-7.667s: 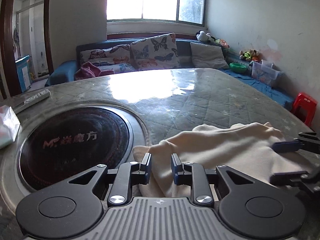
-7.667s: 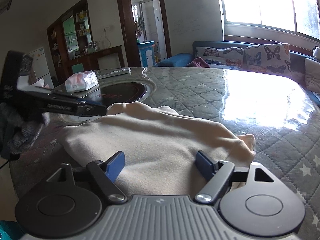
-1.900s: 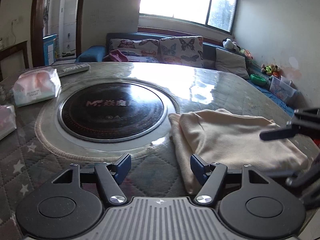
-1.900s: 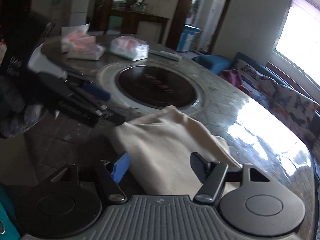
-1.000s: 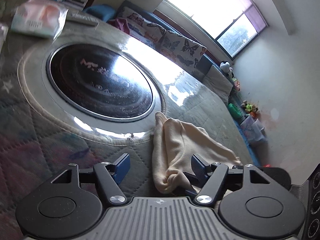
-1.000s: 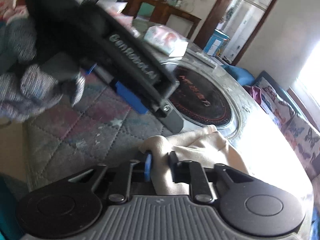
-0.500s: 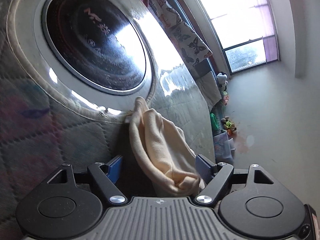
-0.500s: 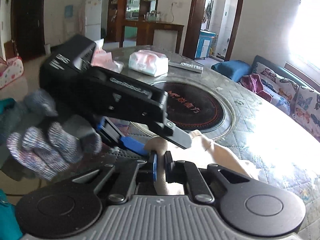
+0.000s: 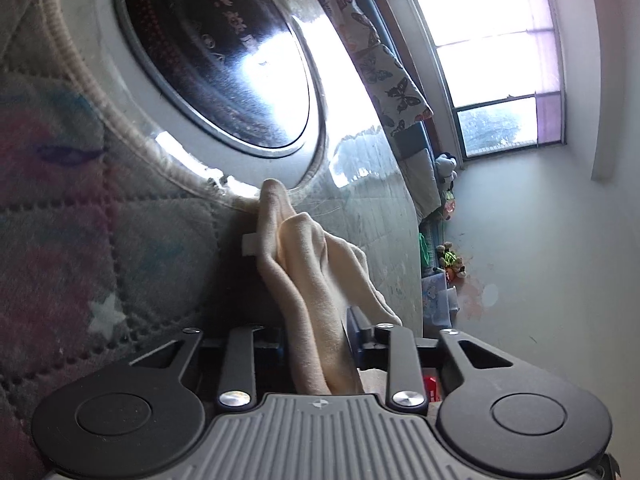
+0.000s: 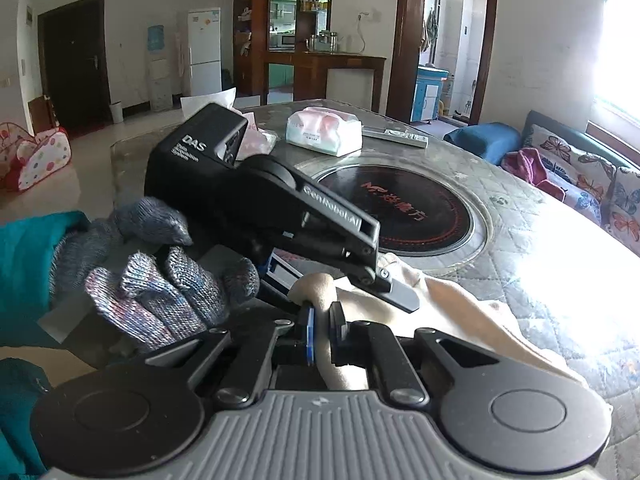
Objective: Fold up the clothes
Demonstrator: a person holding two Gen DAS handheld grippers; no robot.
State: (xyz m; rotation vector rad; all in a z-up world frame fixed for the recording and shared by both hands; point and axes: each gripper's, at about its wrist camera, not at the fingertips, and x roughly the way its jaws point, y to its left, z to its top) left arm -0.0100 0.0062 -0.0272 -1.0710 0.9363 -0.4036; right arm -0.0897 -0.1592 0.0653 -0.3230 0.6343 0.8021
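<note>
Pinching the cream garment (image 10: 452, 312) with both grippers, I am holding its bunched near end just in front of the round black cooktop (image 10: 416, 208) set into the quilted table (image 10: 540, 240). My right gripper (image 10: 323, 326) is pressed tight on a rolled fold of the cloth, its blue pads nearly meeting with only the fabric between them. My left gripper (image 9: 316, 344) has just been closing, and in its own view a thick hanging fold of the garment is filling the gap between its jaws, both pads against the cloth. In the right wrist view that left gripper is lying across the scene between me and the cooktop, its dark finger resting on top of the cloth right beside my right pinch, with my gloved left hand (image 10: 160, 280) wrapped around its handle. The rest of the garment is trailing away from the two grips across the table, on the window side of the cooktop, one pointed corner reaching the pale ring around the cooktop. Beyond the cooktop, a pink tissue pack (image 10: 324, 132) and a remote (image 10: 396, 136) are sitting near the table's far edge.
</note>
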